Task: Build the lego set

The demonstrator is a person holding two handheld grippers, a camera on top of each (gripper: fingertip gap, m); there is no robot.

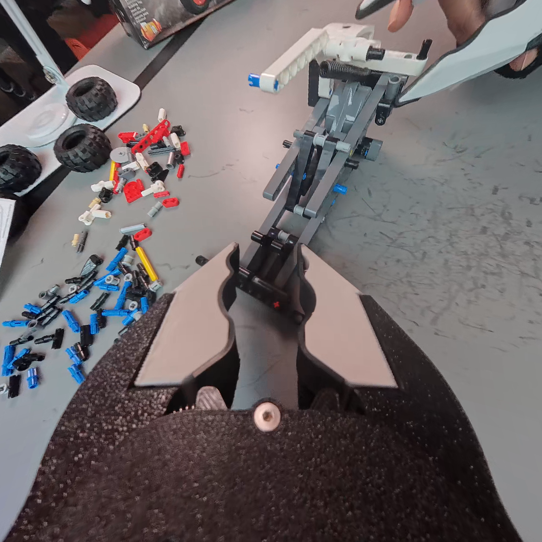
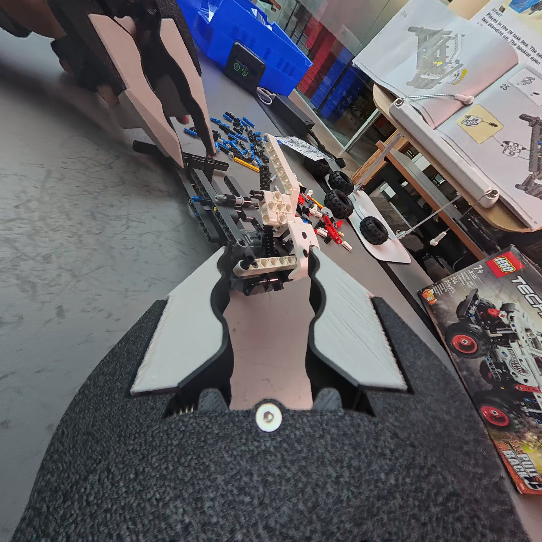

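Left wrist view: left gripper [image 1: 268, 249] clamped on near black end of the long dark-grey lego chassis w/ white beams [image 1: 325, 164], which lies on the scuffed grey table [image 1: 440, 234]. Loose blue, black and red lego pins [image 1: 123, 234] lie to its left, black knobbly tyres [image 1: 85, 126] beyond.

Right wrist view: right gripper [image 2: 267, 255] clamped on chassis' white-beam end [image 2: 275, 264]. Printed lego box [image 2: 484, 337] lies at right; open instruction booklet [image 2: 469, 73] on a stand above.
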